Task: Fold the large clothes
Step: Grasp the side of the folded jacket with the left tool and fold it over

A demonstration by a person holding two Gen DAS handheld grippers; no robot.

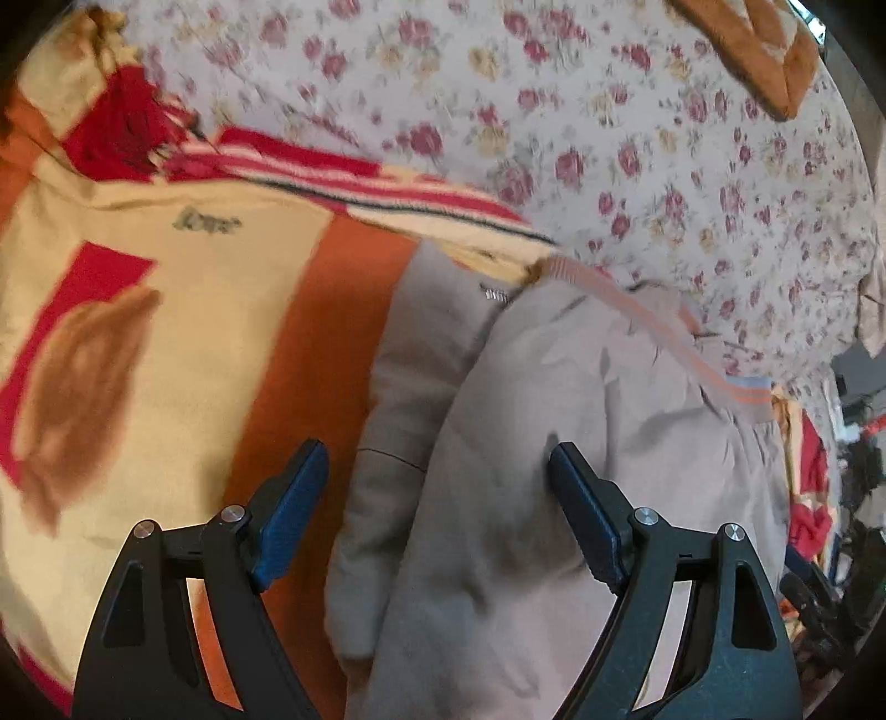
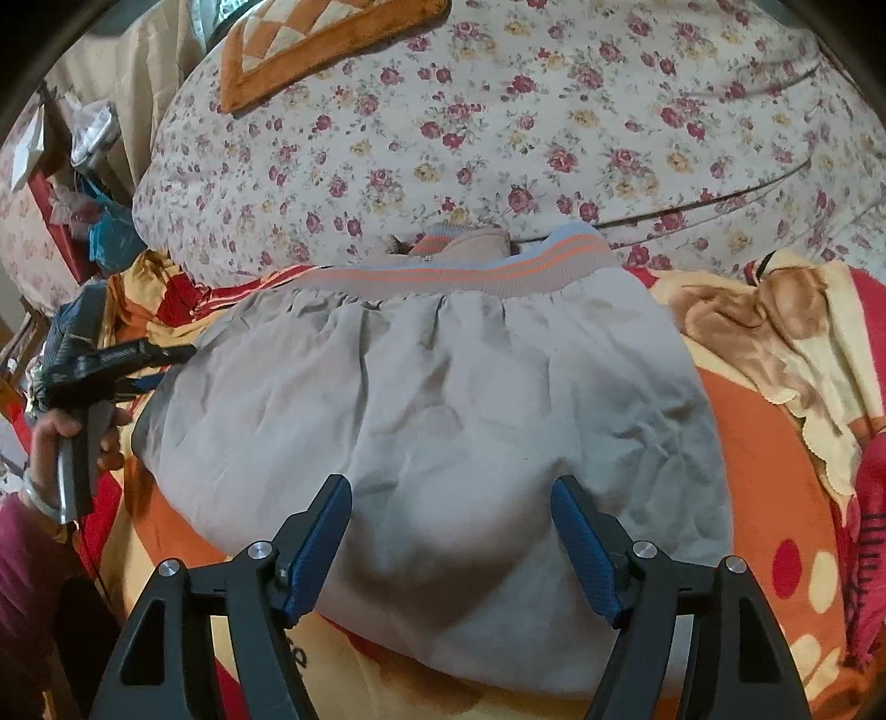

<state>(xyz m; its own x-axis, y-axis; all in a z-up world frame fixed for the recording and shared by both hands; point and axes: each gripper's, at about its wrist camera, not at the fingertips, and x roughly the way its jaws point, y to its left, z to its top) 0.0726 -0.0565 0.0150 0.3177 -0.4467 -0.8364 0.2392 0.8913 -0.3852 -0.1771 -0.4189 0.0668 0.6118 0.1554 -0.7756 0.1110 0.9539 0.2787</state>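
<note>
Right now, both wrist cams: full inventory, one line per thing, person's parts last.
Grey jacket: one, grey with an orange-striped ribbed hem, lying folded on the blanket, under both grippers.
Blanket: one, cream, orange and red print, beneath the jacket.
Floral sheet: one, white with red and yellow roses, beyond the jacket.
Orange mat: one, orange and cream, on the floral sheet at the far edge.
Clutter: several bags and items, mixed colours, far left of the right wrist view, too small to tell.
Left gripper: one, black with blue pads, open above the jacket's edge, nothing held.
Right gripper: one, black with blue pads, open above the jacket, nothing held.
Left hand: one, dark red sleeve, holding the left gripper's handle.
</note>
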